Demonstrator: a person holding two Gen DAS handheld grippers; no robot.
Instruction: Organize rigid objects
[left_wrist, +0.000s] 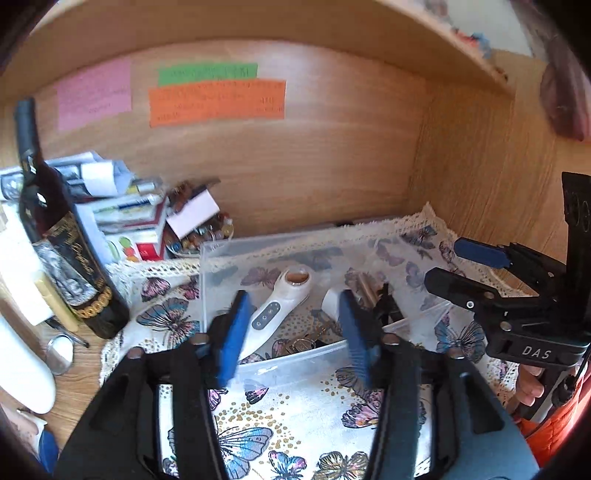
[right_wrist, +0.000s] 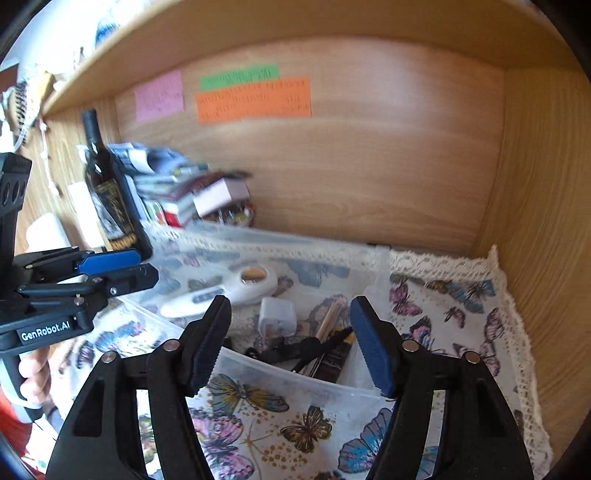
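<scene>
Jaws of my left gripper (left_wrist: 295, 332) and right gripper (right_wrist: 291, 343) are gaping wide, gripping nothing, both hovering just before the clear plastic bin (right_wrist: 280, 365) holding a white handheld device (left_wrist: 275, 310).

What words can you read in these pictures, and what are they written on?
"DAS": on the right gripper, seen from the left wrist.
"GenRobot.AI": on the left gripper, seen from the right wrist.
Pink note, green note, orange note: writing too blurred to read.
Wine bottle label: gold script, too blurred to read.
Stack of boxes: print too small.
</scene>
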